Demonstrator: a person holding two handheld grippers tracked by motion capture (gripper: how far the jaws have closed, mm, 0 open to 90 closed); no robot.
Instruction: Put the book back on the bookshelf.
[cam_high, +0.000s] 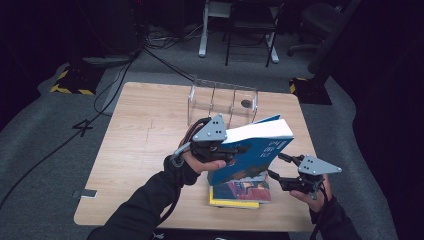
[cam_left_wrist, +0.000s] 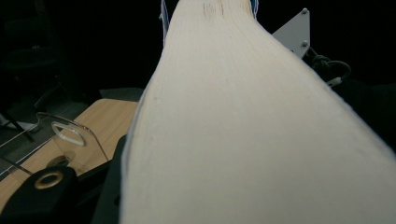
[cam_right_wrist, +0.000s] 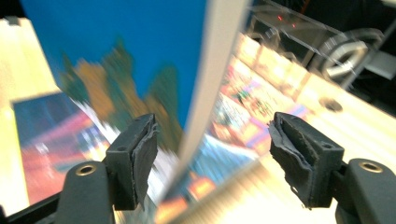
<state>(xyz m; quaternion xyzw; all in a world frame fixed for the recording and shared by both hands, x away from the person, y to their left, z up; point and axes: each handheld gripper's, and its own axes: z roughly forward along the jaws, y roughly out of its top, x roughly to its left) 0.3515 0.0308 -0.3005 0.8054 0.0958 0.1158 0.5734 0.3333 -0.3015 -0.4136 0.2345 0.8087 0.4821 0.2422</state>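
On the wooden table (cam_high: 140, 150), seen from the high view, the left gripper (cam_high: 239, 150) sits just left of centre and is clamped on the blue book (cam_high: 255, 152), its jaws part-way closed on the book's thickness. In the left gripper view the book's cream page edge (cam_left_wrist: 243, 130) runs away from the camera between the jaws. The book is lifted and tilted: its long axis runs from about 7 o'clock, low near the person, up to about 1 o'clock, where the raised end points toward the clear acrylic rack (cam_high: 222, 102) at 12 o'clock. Its low end rests over a stack of books (cam_high: 240, 192) lying flat at 6 o'clock. At 4 o'clock the right gripper (cam_high: 281, 172) stands just beside the blue book's lower edge. In the right gripper view its jaws are spread wide, the book's edge between the pads (cam_right_wrist: 142, 156) without either pressing on it.
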